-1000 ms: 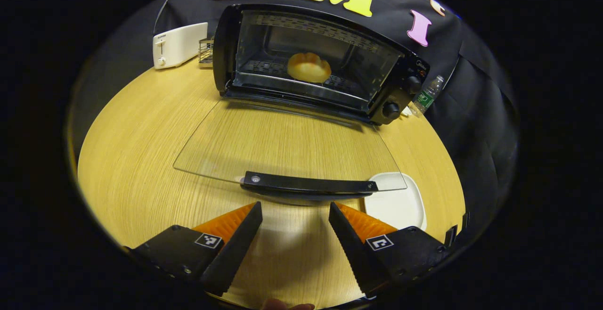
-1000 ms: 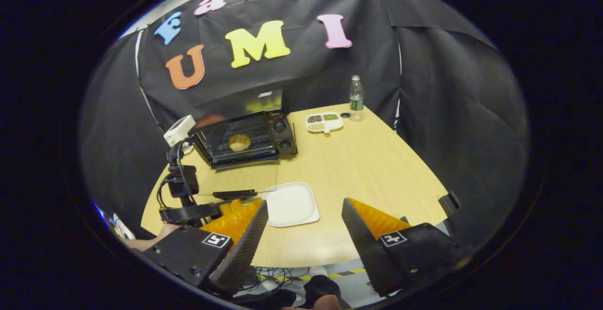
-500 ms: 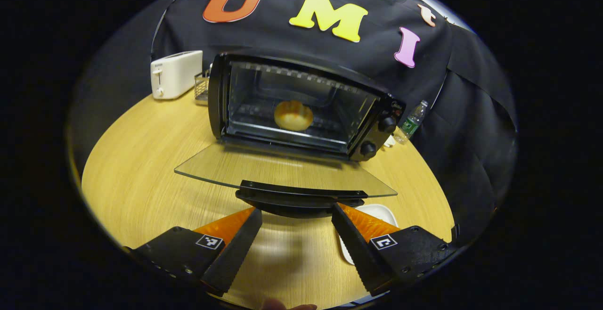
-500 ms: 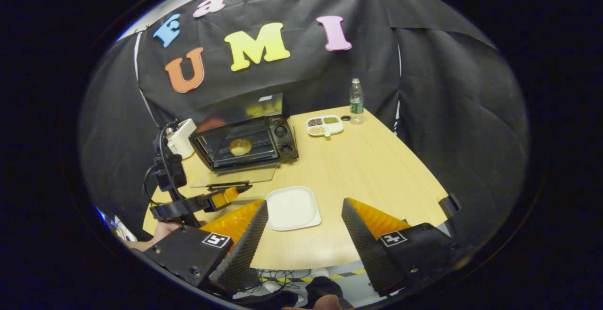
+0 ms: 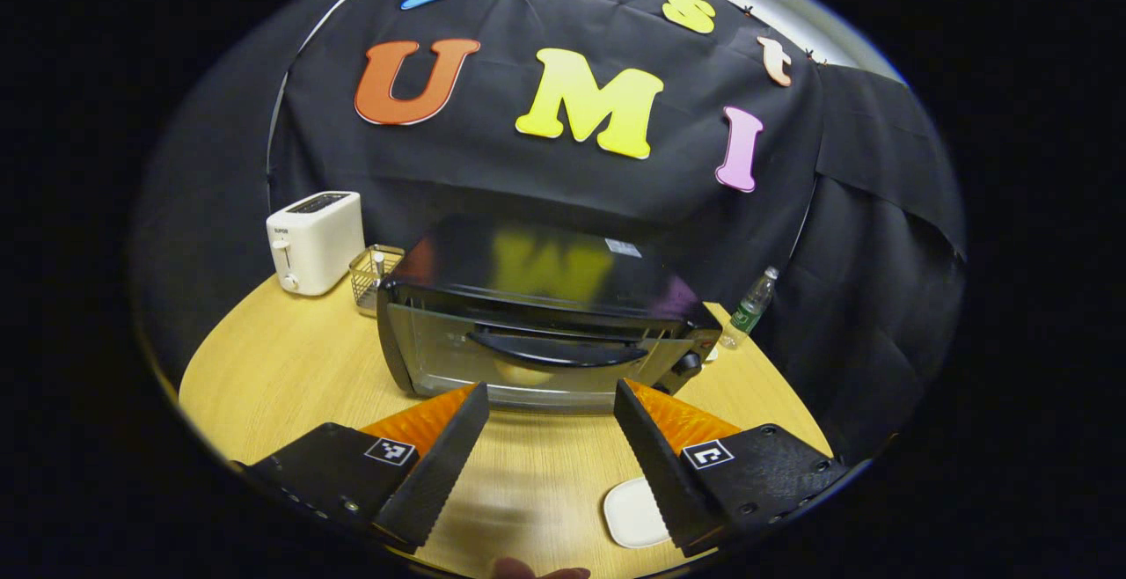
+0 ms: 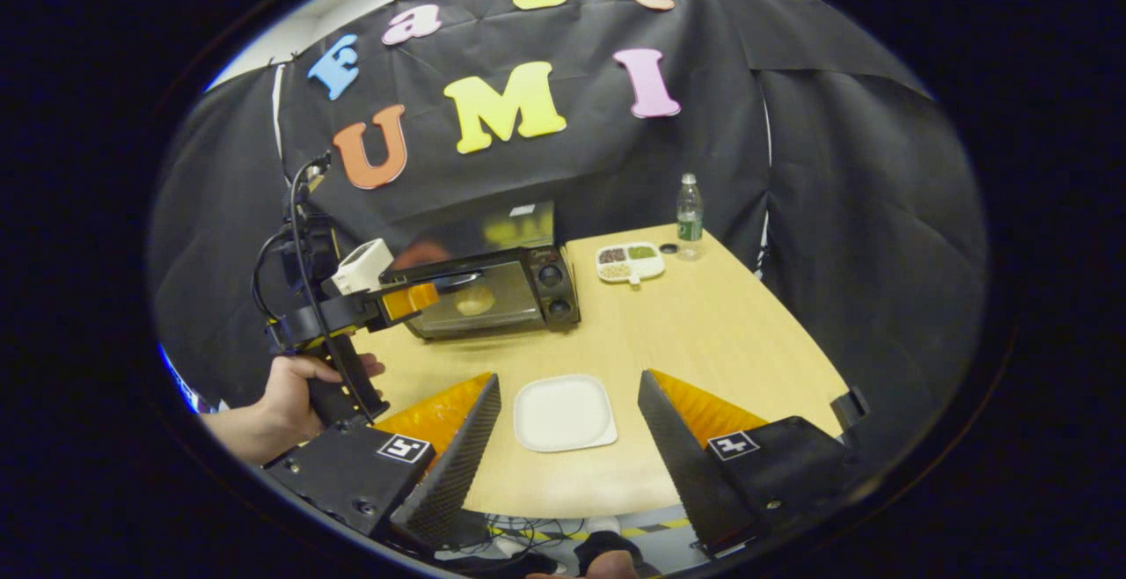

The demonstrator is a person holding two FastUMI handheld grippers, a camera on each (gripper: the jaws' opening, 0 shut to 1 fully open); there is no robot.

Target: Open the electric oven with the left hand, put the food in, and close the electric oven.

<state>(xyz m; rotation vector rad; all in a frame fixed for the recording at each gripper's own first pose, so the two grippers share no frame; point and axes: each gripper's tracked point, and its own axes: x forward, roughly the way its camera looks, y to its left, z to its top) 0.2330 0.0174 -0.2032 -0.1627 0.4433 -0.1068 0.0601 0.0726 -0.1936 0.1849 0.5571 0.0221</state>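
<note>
The black electric oven (image 5: 545, 297) stands at the back of the wooden table (image 5: 290, 368). Its glass door (image 5: 440, 359) is swung up almost upright, with the dark handle (image 5: 559, 350) near the top. A round bun (image 6: 475, 300) shows dimly through the glass. My left gripper (image 5: 550, 390) is open, its fingertips just below the handle and not clamping it. In the right gripper view a hand (image 6: 290, 394) holds the left gripper (image 6: 409, 297) against the oven door (image 6: 466, 297). My right gripper (image 6: 569, 378) hangs open and holds nothing, near the table's front edge above the white plate (image 6: 565, 412).
A white toaster (image 5: 315, 240) and a small wire basket (image 5: 374, 275) stand left of the oven. A water bottle (image 6: 689, 209) and a divided snack tray (image 6: 629, 262) sit at the far right. The white plate (image 5: 635, 513) lies in front of the oven.
The oven door has swung up from lying flat to almost upright, pushed by my left gripper rising under its handle. The right gripper has barely moved.
</note>
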